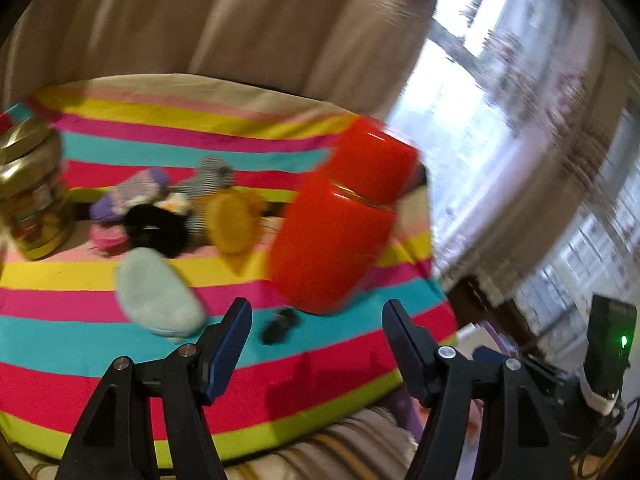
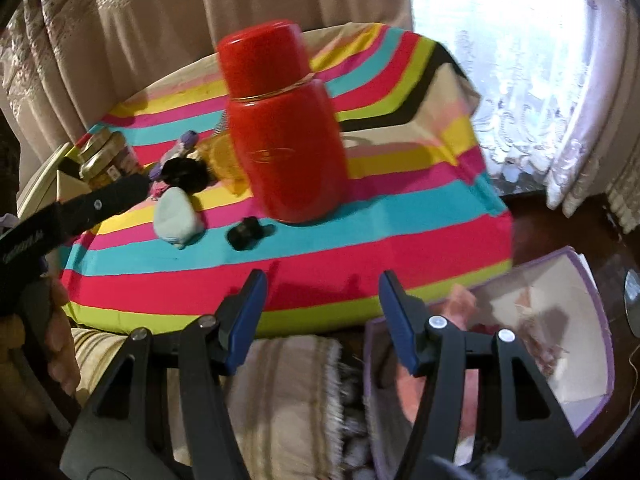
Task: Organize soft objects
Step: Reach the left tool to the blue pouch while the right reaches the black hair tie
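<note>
A pale mint sock (image 1: 158,294) (image 2: 174,214) lies on the striped cloth (image 1: 80,328) (image 2: 360,264). Behind it sits a heap of soft things: a purple striped sock (image 1: 132,192), a black fluffy piece (image 1: 154,226) (image 2: 184,174), a pink piece (image 1: 106,238) and a grey striped sock (image 1: 212,178). My left gripper (image 1: 316,318) is open and empty, just in front of the mint sock. My right gripper (image 2: 320,292) is open and empty over the table's near edge. The left gripper's body (image 2: 60,216) shows in the right wrist view.
A tall red flask (image 1: 340,220) (image 2: 280,128) stands mid-table. A yellow lid (image 1: 232,222), a small black object (image 1: 278,326) (image 2: 244,234) and a gold-lidded jar (image 1: 30,188) are on the cloth. A purple-rimmed box (image 2: 576,320) with pink cloth stands below right.
</note>
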A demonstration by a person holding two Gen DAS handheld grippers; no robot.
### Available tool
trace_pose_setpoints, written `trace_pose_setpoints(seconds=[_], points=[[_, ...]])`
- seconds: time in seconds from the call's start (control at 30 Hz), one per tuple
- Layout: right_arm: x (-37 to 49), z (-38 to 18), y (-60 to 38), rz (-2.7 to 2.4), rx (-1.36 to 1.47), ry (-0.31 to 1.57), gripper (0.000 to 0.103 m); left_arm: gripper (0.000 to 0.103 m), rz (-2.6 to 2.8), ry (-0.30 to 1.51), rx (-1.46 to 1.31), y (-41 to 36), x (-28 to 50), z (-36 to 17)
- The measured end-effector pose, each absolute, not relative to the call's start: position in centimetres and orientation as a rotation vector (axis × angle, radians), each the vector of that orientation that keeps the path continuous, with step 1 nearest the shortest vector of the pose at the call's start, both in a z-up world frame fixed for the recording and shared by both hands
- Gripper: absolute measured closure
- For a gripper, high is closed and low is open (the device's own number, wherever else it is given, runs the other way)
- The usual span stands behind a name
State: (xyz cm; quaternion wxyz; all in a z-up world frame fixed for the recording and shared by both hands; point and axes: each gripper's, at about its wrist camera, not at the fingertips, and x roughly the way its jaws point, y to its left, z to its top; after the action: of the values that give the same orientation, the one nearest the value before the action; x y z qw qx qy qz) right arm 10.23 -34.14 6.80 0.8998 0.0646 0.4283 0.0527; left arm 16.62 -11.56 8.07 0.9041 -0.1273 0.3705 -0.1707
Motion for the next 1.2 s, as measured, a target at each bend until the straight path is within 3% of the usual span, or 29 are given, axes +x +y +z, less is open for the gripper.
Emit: trace_pose_setpoints(seconds=[0.6,0.9,1.2], points=[[18.1,3.7,-23.2,0.185,0.094,0.948,0.041,0.031,-0.061,0.769,-0.469,-0.1,22.1,6.5],[21.0,-0.7,-20.6,0.088,0.089,0.981,0.041,0.030,0.026,0.851,-0.555,3.3,24.1,0.6],[22.5,-3.0,-21.1,0.020,0.110,0.997,0.041,0.025,0.001,1.034,-0.493,0.2,26.8,-5.4]])
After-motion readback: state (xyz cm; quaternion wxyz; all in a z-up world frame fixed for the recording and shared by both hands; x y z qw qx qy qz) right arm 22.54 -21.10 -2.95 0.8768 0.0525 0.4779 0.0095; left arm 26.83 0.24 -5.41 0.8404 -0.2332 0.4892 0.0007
